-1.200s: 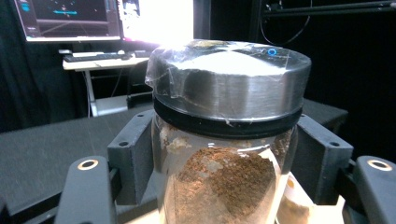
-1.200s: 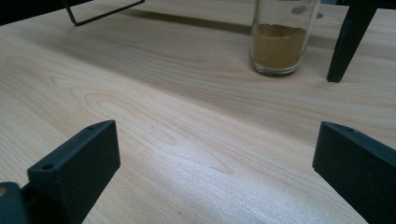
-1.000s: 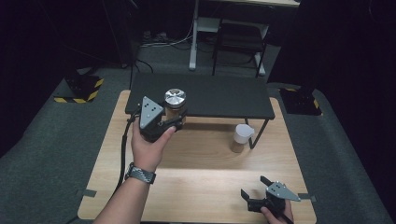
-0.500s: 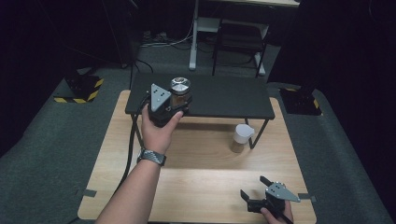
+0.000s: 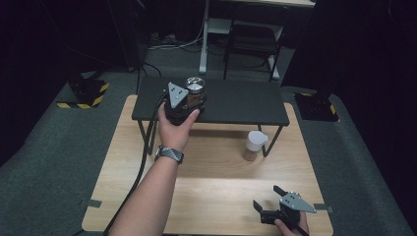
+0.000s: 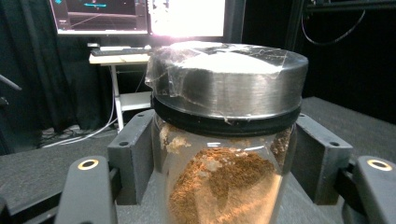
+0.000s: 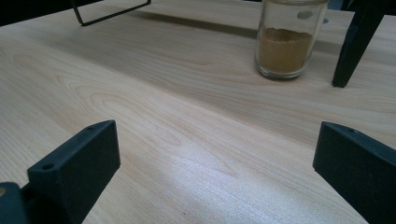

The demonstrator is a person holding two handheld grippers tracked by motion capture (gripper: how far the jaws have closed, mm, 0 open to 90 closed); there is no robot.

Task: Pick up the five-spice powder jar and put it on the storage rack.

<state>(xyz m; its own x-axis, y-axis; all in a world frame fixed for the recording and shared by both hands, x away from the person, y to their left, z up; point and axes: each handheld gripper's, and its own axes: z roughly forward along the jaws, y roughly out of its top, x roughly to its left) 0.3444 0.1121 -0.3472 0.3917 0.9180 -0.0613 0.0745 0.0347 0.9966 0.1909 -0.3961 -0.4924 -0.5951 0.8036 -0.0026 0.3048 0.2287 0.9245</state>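
The left tool (image 5: 189, 101) is clamped on the jar of brown powder (image 5: 194, 93), and the pair has travelled: a second ago they sat further left at the near edge of the black shelf (image 5: 246, 101), and now the hand has carried them up and to the right, over the shelf's top. In the left gripper view the jar (image 6: 224, 140) stands upright between the two black jaws, pads pressing its glass on both sides, steel lid (image 6: 229, 74) level with a bit of clear film clinging to it. Whether the base rests on the shelf or hangs just above it, I cannot tell. My read: this is the placing stage, the jar going onto the shelf, with only the set-down and release left.

Moving right, the second jar (image 5: 254, 145), white-lidded and part-filled with the same brown powder, stands on the wooden desk (image 5: 206, 196) under the shelf's right end, just beside its leg, where it was a second ago. It looks like the next candidate.

Far right, the right tool (image 5: 268, 204) waits at the desk's near edge, jaws spread wide with nothing between them, unmoved; its own view looks across bare wood to that second jar (image 7: 289, 39).
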